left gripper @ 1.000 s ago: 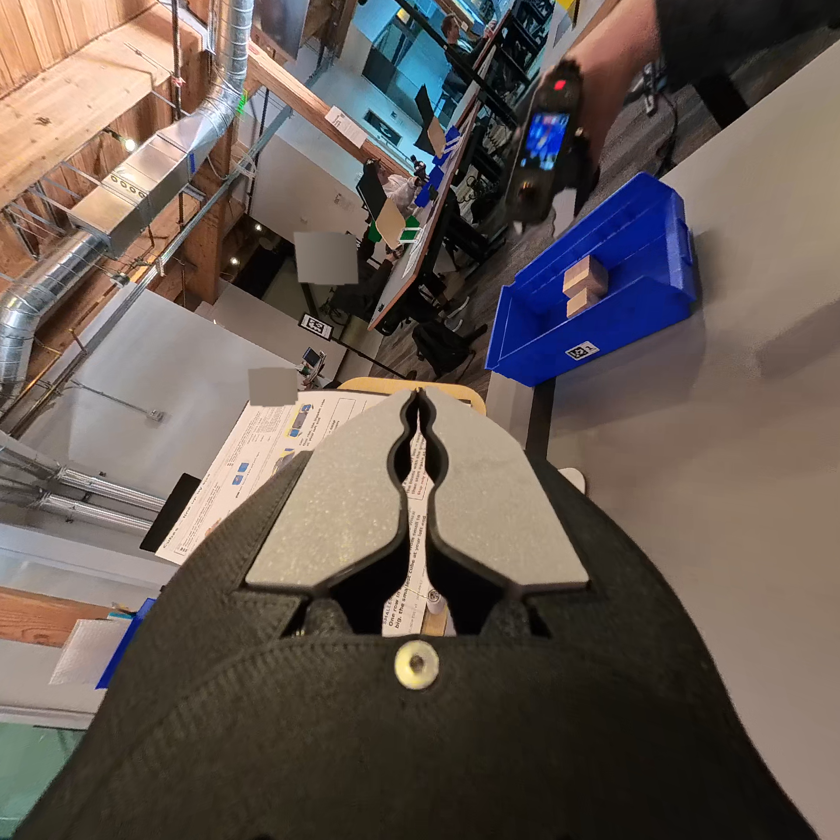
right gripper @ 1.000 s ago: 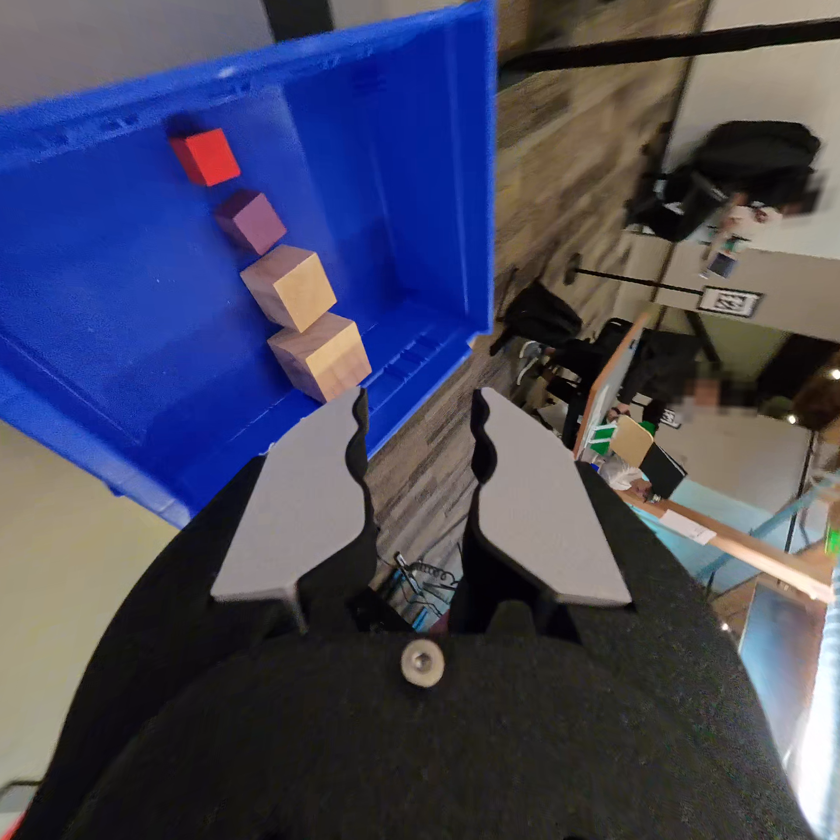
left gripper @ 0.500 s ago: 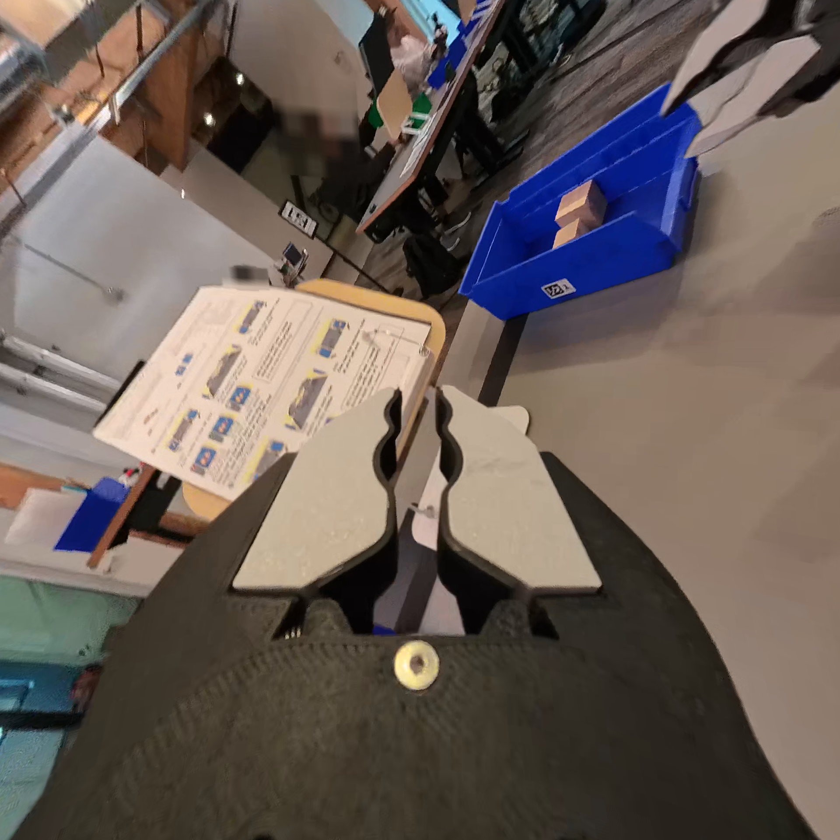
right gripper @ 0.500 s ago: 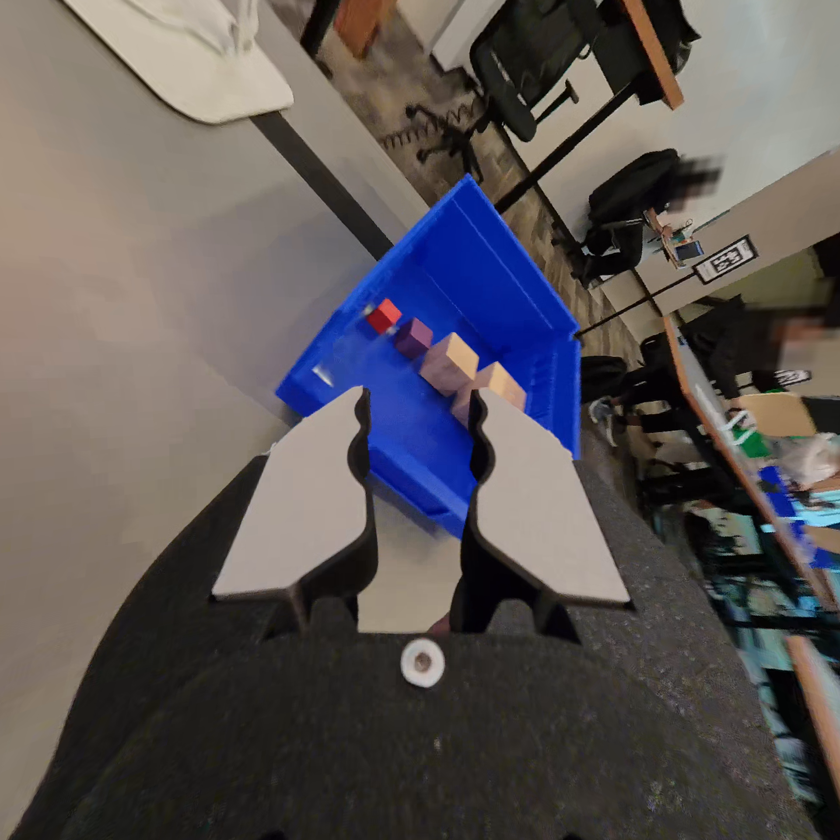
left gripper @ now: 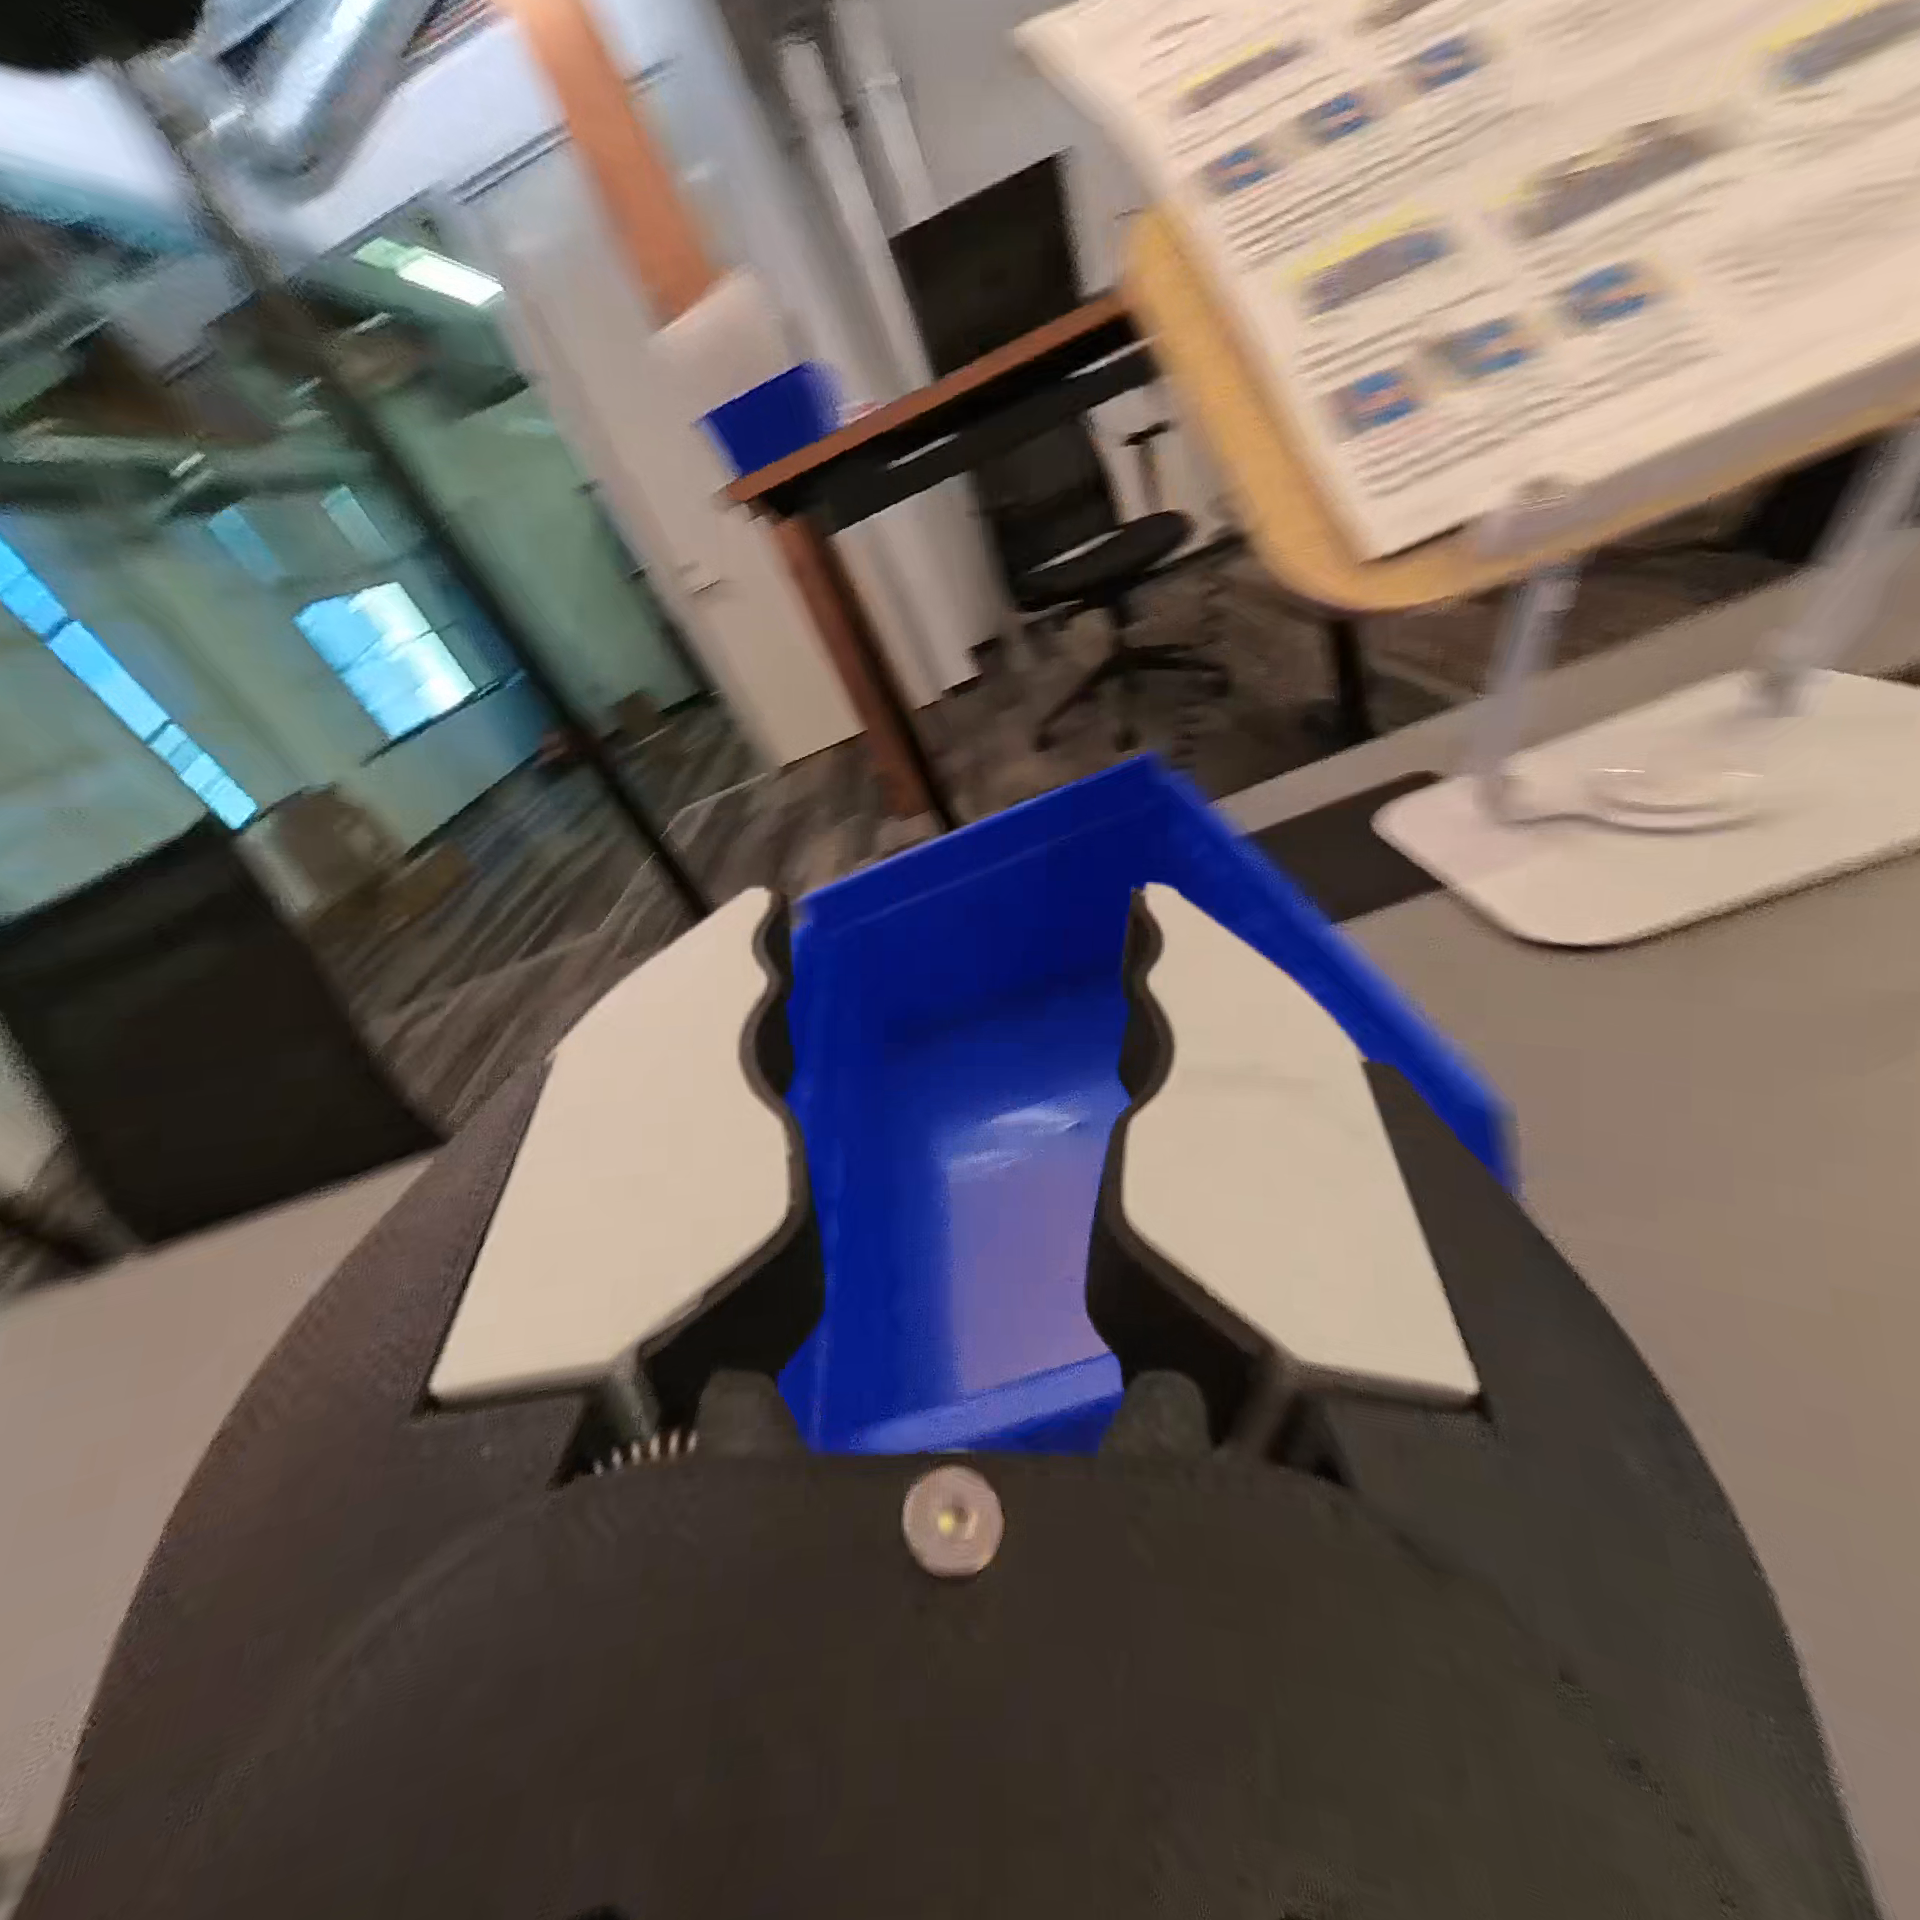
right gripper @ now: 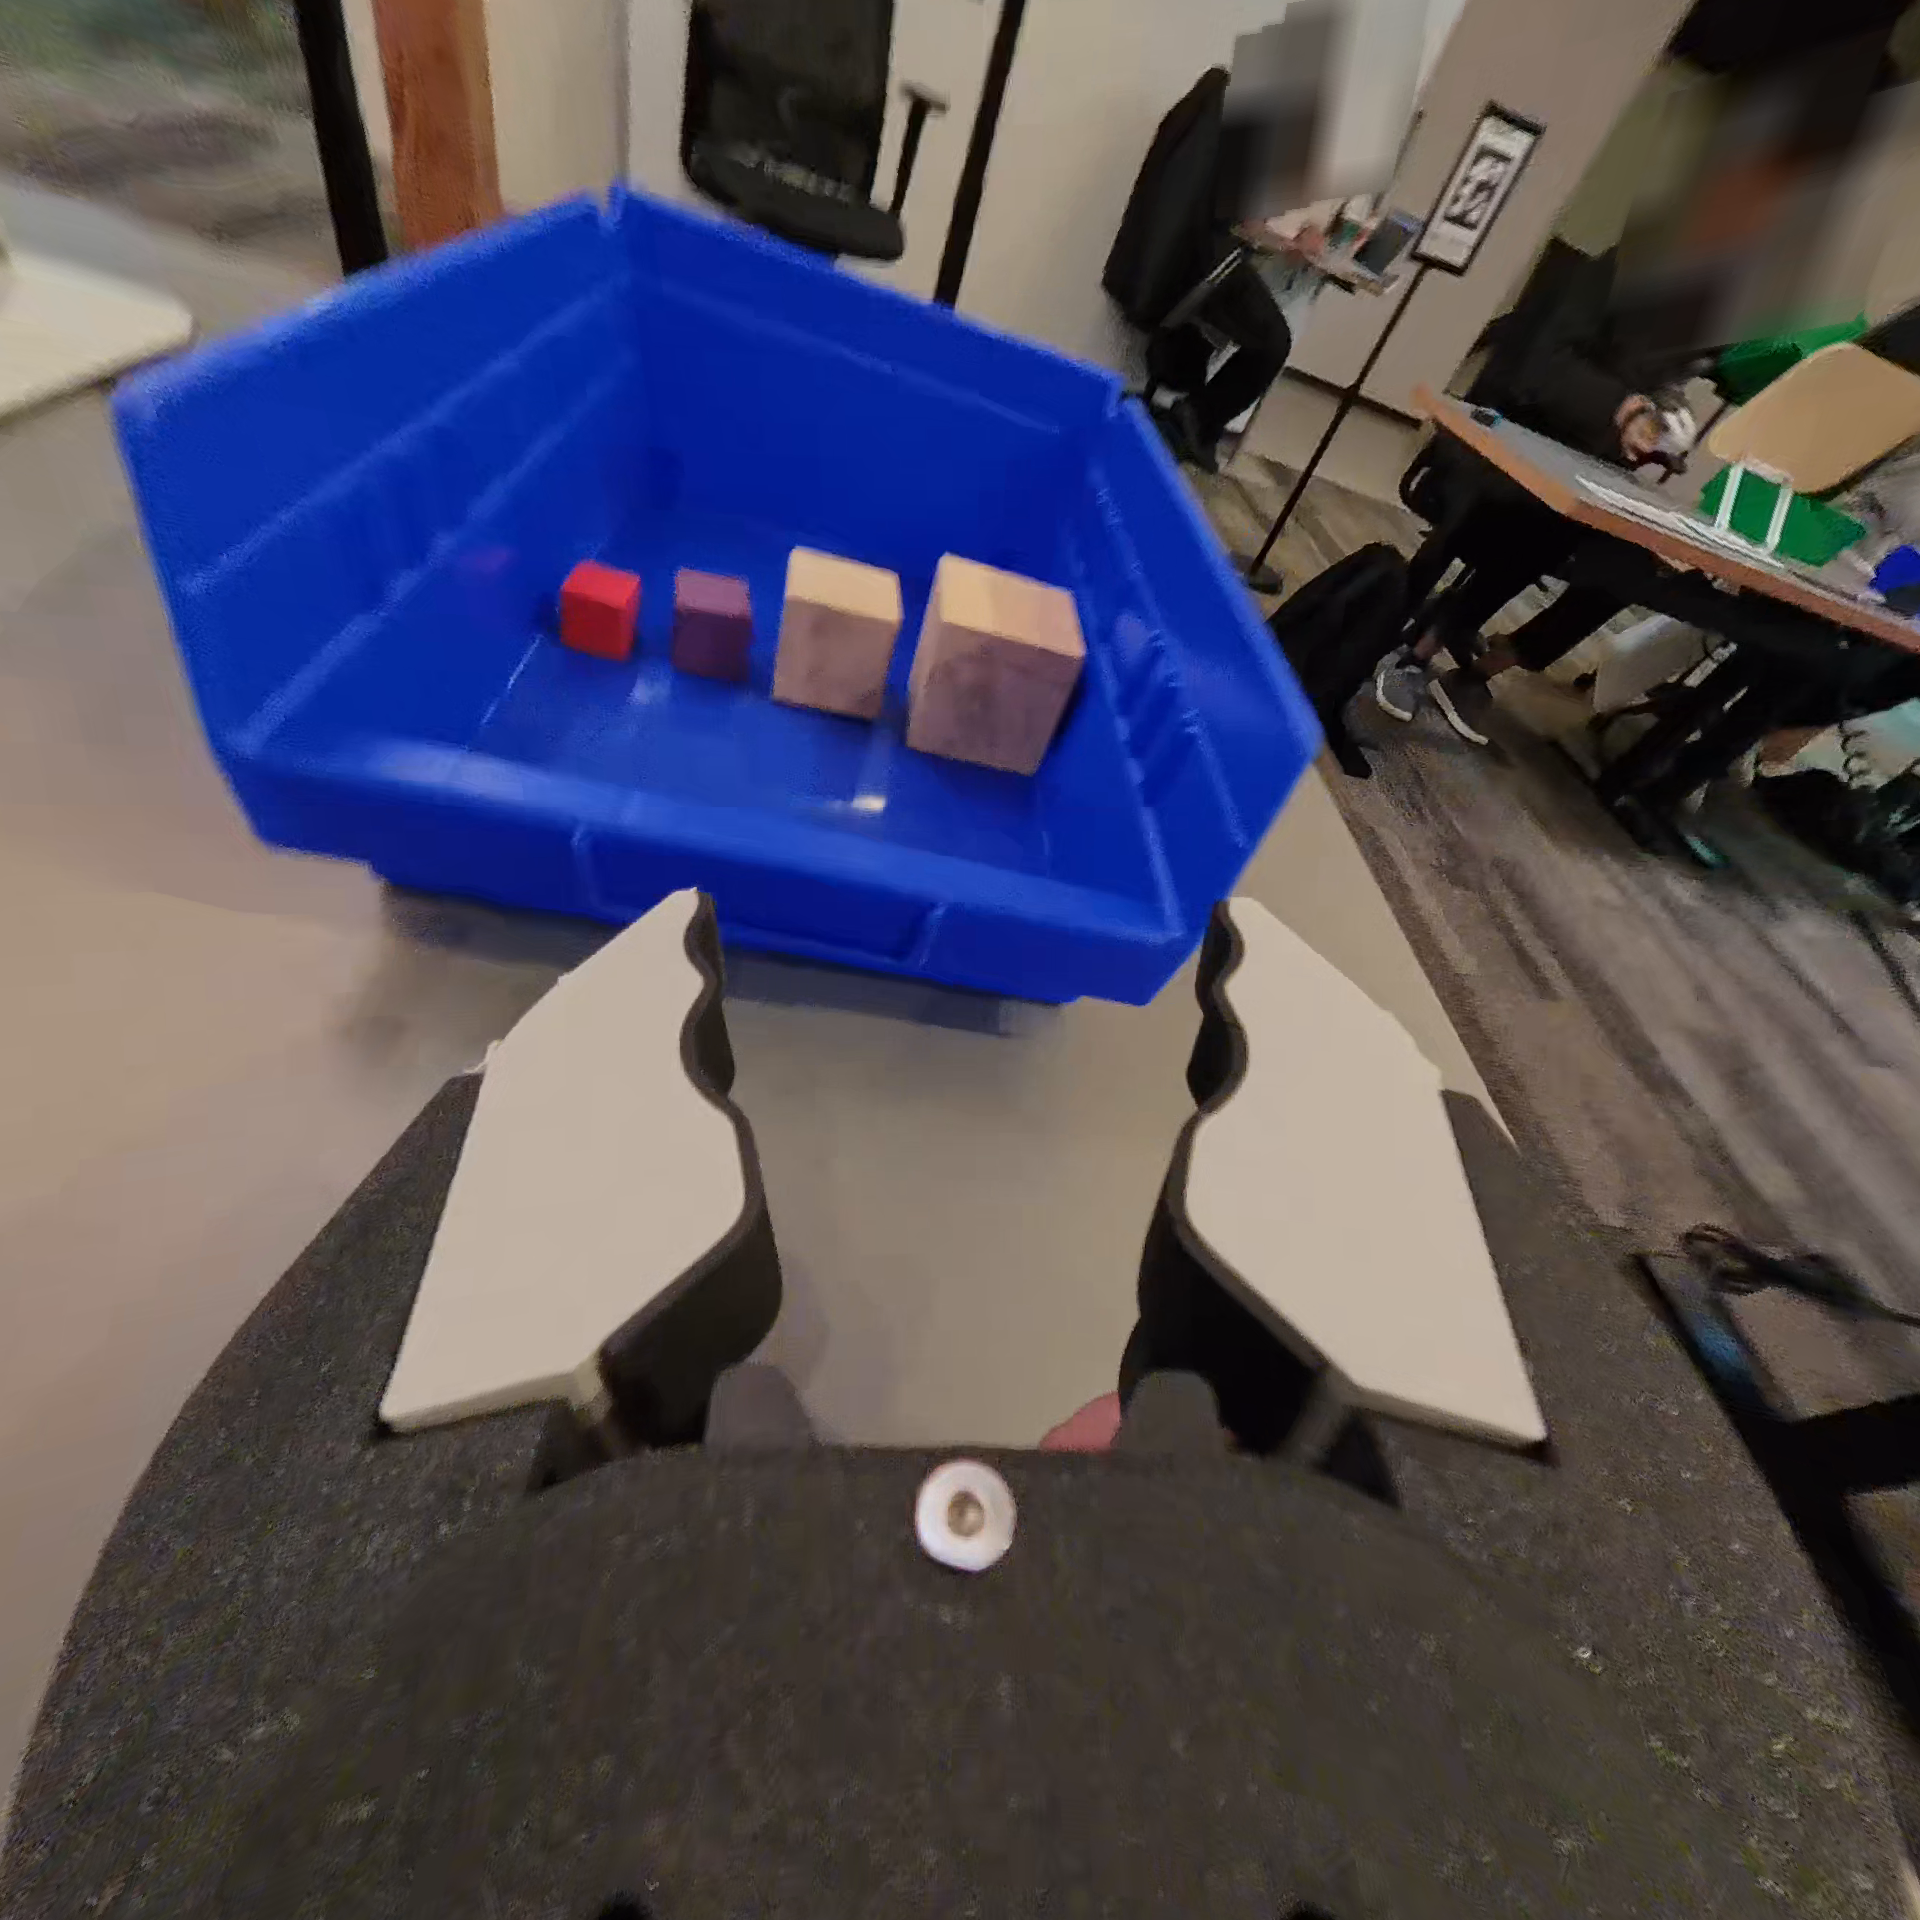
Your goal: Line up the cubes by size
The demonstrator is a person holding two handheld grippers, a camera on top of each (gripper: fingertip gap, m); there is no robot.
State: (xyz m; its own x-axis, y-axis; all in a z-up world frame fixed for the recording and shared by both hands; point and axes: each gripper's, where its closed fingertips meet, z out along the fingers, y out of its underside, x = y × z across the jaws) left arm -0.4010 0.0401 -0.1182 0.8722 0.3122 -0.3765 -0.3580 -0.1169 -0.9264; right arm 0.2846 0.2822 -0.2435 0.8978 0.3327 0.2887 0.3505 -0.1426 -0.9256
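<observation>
I am finding no writing legible, printed sheet point(left gripper: 1538, 239) on the stand is showing blurred text lines and blue-yellow figures, framed floor sign point(right gripper: 1475, 192) is bearing a black-and-white square marker, too smeared to read

An office workspace: grey patterned carpet floor point(right gripper: 1621, 997), a black swivel office chair point(left gripper: 1101, 561), a wood-topped desk point(right gripper: 1683, 530), a wooden post point(right gripper: 436, 114), and sunlit windows point(left gripper: 384, 655).

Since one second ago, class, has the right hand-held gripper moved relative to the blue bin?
Yes. The right hand-held gripper has backed away from the blue bin: earlier its fingertips stood over the bin, now they stand short of its near wall, over the table.
</observation>
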